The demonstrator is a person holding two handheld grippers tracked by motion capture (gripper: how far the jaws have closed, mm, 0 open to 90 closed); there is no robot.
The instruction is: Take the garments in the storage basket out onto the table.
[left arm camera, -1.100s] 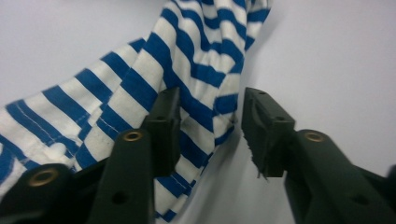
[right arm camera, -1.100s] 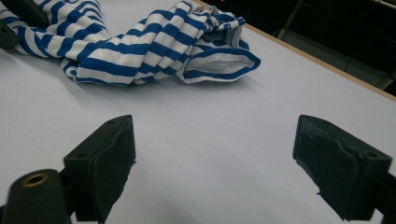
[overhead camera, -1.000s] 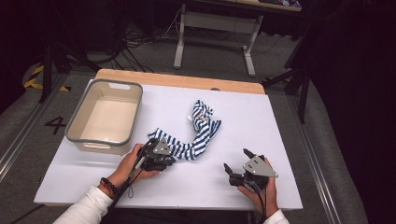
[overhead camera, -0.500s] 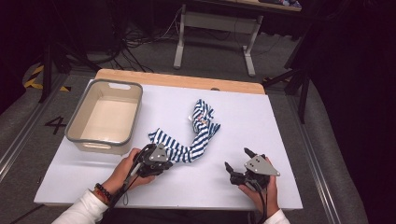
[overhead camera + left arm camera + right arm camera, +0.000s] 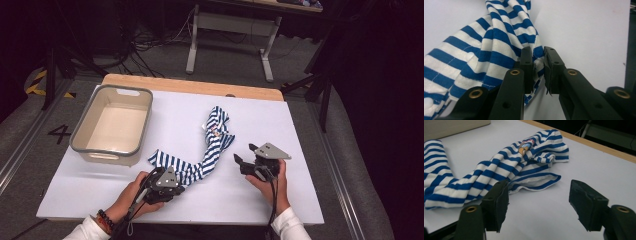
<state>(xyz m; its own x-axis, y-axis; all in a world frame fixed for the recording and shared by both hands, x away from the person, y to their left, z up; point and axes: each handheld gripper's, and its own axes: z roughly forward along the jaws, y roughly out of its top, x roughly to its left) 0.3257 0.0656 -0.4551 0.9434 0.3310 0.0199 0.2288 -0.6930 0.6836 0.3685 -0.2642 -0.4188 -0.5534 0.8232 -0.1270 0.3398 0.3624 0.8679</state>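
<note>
We see the blue-and-white striped cotton garment (image 5: 210,145) strewn across the white table (image 5: 310,200) at frame centre, left gripper (image 5: 170,182) pinching its lower end, right gripper (image 5: 245,162) just beside it, jaws apart and just closing on nothing, beige plastic tub (image 5: 80,145) upper left.

The soft blue-and-white striped cloth garment (image 5: 212,145) looks matt and a bit crumpled. The smooth white table top (image 5: 300,125) has a light wooden edge (image 5: 190,86). The beige plastic tub (image 5: 112,125) looks smooth, with a grey rim.
</note>
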